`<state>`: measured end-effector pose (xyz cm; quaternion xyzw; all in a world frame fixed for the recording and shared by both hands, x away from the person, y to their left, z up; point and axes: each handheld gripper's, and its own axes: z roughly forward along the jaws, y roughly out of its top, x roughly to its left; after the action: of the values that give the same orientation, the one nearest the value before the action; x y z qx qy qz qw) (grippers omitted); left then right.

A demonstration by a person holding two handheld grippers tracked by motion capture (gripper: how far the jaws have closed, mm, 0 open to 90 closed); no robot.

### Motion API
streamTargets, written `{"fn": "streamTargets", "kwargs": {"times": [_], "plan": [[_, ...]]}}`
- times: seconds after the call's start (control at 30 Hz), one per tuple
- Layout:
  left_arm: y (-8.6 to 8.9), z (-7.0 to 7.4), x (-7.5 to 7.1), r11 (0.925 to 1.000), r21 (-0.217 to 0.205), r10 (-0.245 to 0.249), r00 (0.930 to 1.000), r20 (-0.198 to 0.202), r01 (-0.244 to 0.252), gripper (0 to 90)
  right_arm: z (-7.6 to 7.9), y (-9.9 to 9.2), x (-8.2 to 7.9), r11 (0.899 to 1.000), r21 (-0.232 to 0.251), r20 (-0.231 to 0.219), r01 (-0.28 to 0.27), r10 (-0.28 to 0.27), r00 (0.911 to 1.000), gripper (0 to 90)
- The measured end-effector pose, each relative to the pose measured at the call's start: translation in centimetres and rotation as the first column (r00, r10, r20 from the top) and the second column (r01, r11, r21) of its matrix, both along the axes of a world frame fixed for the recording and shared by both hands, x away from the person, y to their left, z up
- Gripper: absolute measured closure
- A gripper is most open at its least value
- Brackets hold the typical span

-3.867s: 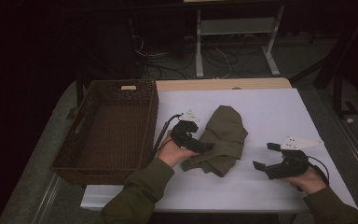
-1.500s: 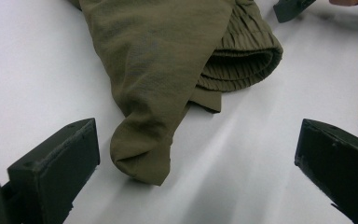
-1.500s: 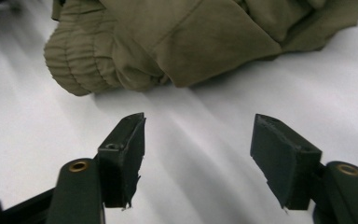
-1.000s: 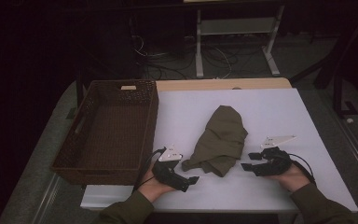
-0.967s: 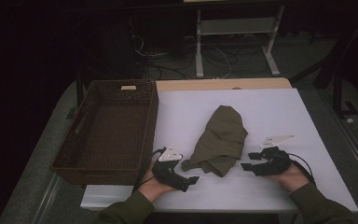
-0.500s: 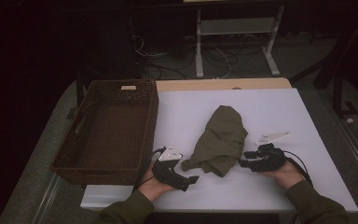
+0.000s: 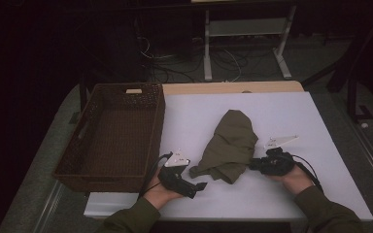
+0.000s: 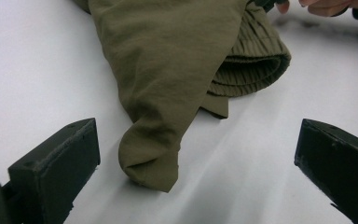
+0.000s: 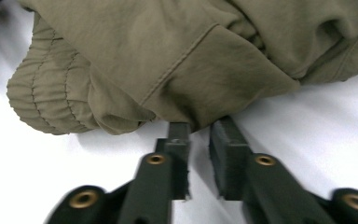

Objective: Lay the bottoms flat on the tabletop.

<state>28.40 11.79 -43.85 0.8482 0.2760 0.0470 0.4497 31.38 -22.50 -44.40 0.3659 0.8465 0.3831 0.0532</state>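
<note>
In the high view, the right gripper (image 7: pixel 254 165) is closing its jaws on the olive garment's (image 7: pixel 229 145) lower-right edge, while the left gripper (image 7: pixel 200 186) is waiting wide open at lower left.

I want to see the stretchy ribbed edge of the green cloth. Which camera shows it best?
The right gripper view: the ribbed edge of the green cloth lies close and sharp at the left. The left gripper view shows it farther off, folded under. In the high view the cloth is too small to tell.

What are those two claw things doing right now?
Left gripper: open, holding nothing, cloth tip between its jaws.
Right gripper: jaws just closing at the cloth's edge; grip unclear.
</note>
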Motion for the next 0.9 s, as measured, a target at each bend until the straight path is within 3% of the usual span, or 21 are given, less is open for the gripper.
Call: {"fn": "streamTargets", "kwargs": {"times": [0.2,0.33,0.7,0.9], "plan": [[0.1,-0.1,0.1,0.9999,0.009,0.009,0.9999,-0.007,-0.009,0.0,0.2,-0.1,-0.1,1.0,-0.014,0.025,-0.017,0.018,0.9995,86.6],[0.1,0.0,0.2,0.9999,-0.007,0.015,0.999,-0.043,-0.016,0.0,0.6,-0.3,-0.2,1.0,-0.005,0.041,-0.016,0.016,0.999,87.1],[0.0,0.2,-0.1,0.9999,-0.012,-0.011,0.9998,-0.014,0.011,0.0,1.9,-0.9,-0.2,0.999,0.05,0.095,-0.006,0.001,0.9955,87.6],[0.1,0.3,-0.1,0.9998,-0.02,0.0,0.9997,-0.024,-0.001,0.0,2.3,-1.1,-0.1,0.998,0.069,0.109,-0.001,-0.006,0.994,87.6]]}}
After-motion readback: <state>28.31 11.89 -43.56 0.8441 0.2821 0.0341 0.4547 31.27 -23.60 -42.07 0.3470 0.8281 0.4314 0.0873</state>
